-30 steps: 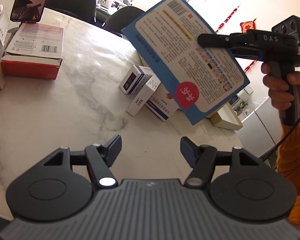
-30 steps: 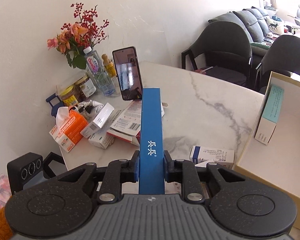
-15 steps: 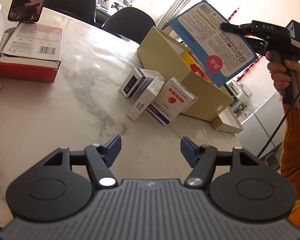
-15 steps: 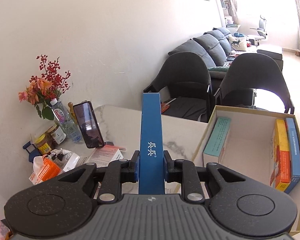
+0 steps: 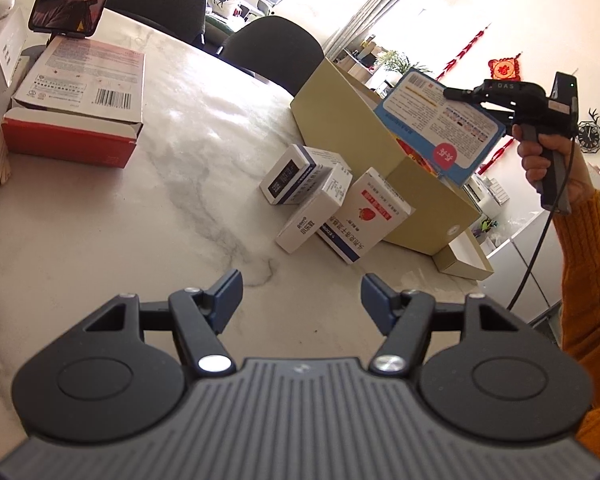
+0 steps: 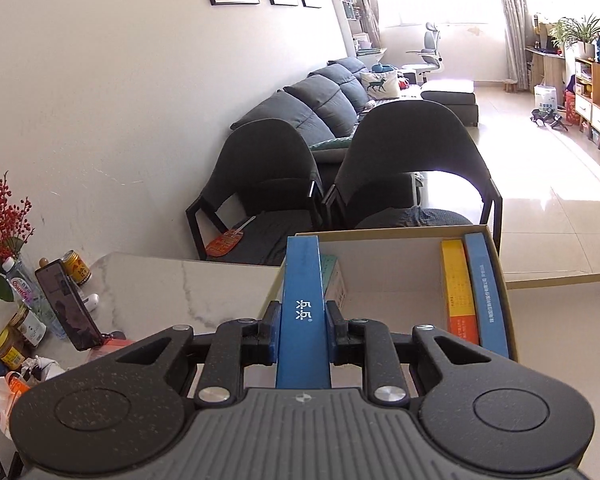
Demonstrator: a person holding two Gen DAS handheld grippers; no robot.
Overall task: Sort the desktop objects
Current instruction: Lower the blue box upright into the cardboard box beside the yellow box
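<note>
Two grippers: right gripper (image 6: 302, 334) clamping blue box (image 6: 302, 312) seemingly above carton (image 6: 504, 276) rim.

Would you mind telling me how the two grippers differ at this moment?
The left gripper is open and holds nothing, while the right gripper is shut on the blue box. The left one hovers low over the marble table, near the small white boxes; the right one is raised over the open cardboard box. Both are black, hand-held two-finger tools.
</note>
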